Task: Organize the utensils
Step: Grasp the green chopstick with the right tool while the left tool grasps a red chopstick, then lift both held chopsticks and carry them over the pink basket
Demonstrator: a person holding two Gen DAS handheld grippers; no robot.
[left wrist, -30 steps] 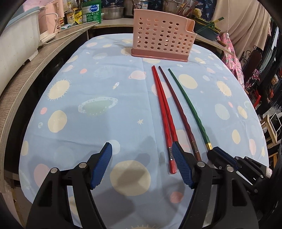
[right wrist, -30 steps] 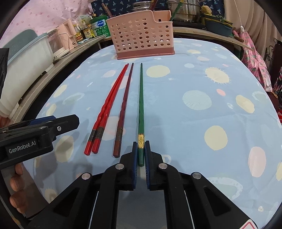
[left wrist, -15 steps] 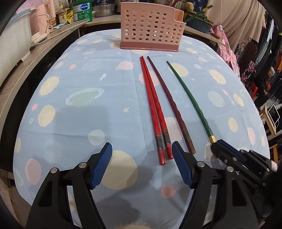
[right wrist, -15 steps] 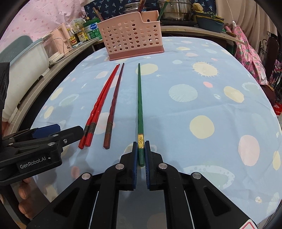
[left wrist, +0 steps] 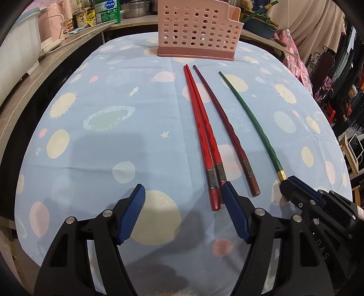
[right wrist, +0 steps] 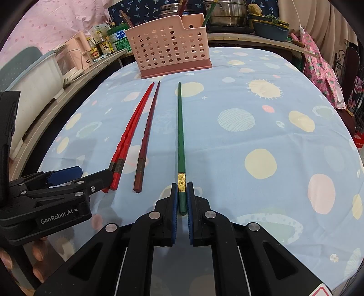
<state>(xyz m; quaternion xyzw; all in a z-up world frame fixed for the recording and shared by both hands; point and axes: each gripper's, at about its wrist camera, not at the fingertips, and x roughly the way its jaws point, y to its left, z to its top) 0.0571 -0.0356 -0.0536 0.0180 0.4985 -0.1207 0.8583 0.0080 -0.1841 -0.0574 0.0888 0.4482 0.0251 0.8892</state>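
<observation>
My right gripper [right wrist: 182,200] is shut on the thick end of a green chopstick [right wrist: 180,136], which points at the pink perforated utensil holder [right wrist: 169,54]. The green chopstick [left wrist: 252,123] also shows in the left wrist view with the right gripper [left wrist: 289,184] on its end. Two red chopsticks [left wrist: 204,139] and a dark red chopstick [left wrist: 227,129] lie side by side on the tablecloth. My left gripper [left wrist: 183,214] is open and empty, with its right fingertip [left wrist: 229,195] beside the red chopsticks' ends. The holder [left wrist: 198,29] stands at the table's far side.
A blue planet-print tablecloth [left wrist: 102,141] covers the table. A wooden counter [left wrist: 27,91] with a white tub, bottles and pink appliances runs along the left. Pots and bowls [right wrist: 227,13] stand behind the holder. Clothes and a chair [right wrist: 341,68] are at the right.
The green chopstick's tip has swung right, away from the dark red one, while still gripped. My left gripper has drawn back toward the table's near edge and stays open.
</observation>
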